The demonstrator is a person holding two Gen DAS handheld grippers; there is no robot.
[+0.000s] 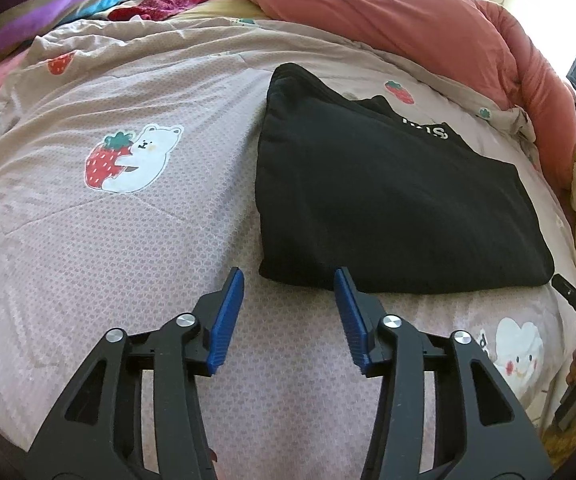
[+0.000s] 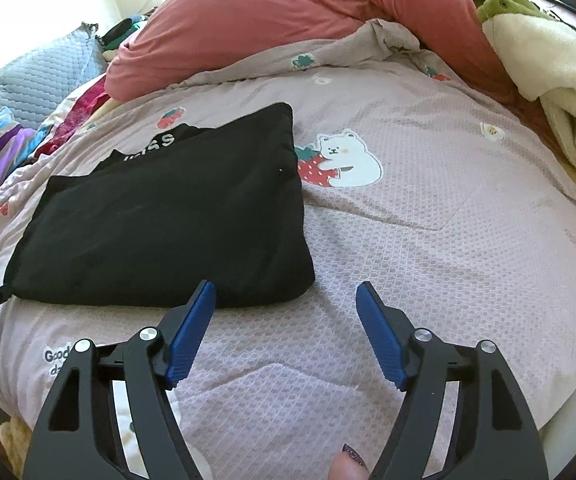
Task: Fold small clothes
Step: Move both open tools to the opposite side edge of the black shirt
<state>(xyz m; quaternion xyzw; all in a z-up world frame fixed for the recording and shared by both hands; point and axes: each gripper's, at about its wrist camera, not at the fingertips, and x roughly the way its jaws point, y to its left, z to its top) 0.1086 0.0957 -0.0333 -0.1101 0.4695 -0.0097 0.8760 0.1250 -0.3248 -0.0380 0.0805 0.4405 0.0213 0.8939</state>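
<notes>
Black folded garment (image 1: 388,200), centre-right of frame on bed quilt (image 1: 127,220); left gripper (image 1: 289,278) and right gripper (image 2: 285,290) fingers wide, empty; risk: pinching quilt along with cloth, undoing fold

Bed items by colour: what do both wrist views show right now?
Black: 1, folded black garment
Salmon pink: 1, comforter
Pale pink printed: 1, bedspread
Grey: 1, quilted pillow
Striped multicolour: 1, cloth
Cream and green: 1, fleece blanket
Total: 6
</notes>
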